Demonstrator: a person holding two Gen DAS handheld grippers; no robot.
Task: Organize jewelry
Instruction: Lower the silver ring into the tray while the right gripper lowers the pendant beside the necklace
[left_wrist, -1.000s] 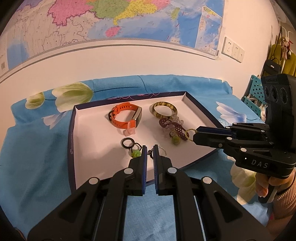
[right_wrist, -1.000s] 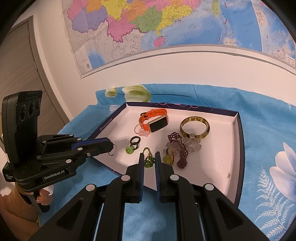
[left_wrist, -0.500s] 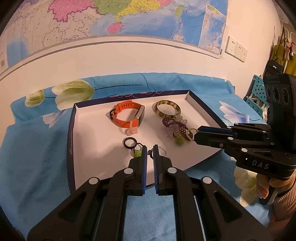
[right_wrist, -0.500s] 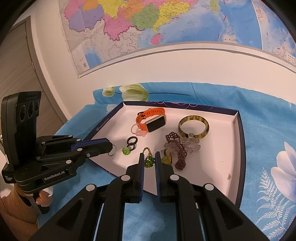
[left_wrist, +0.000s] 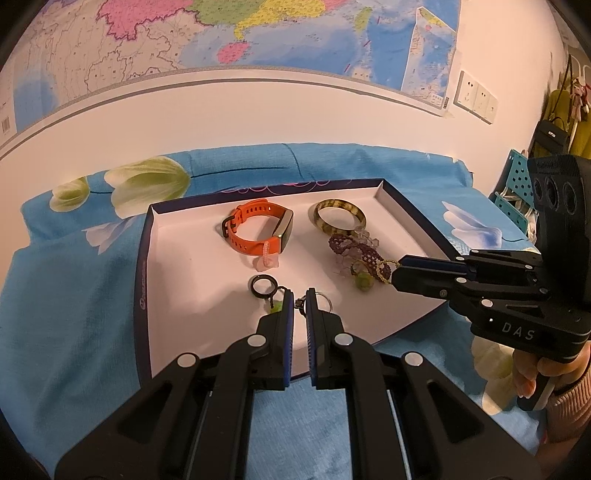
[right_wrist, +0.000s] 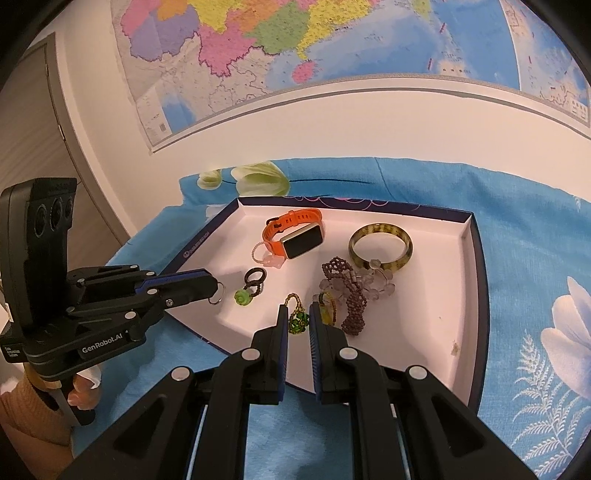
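Blue flower-printed cloth (left_wrist: 74, 295) under a shallow white tray with navy rim (left_wrist: 142, 280); coloured wall map (right_wrist: 295, 44) behind. View barely changed from a second ago. Inside: orange rubber smartwatch (right_wrist: 295, 236), glossy mottled bangle (right_wrist: 380, 245), purple beaded bracelet (right_wrist: 351, 295). Left gripper (left_wrist: 300, 297) jaws pinching a thin metal ring (right_wrist: 216, 293); right gripper (right_wrist: 295, 314) jaws nearly together around a green bead charm (right_wrist: 297, 321).
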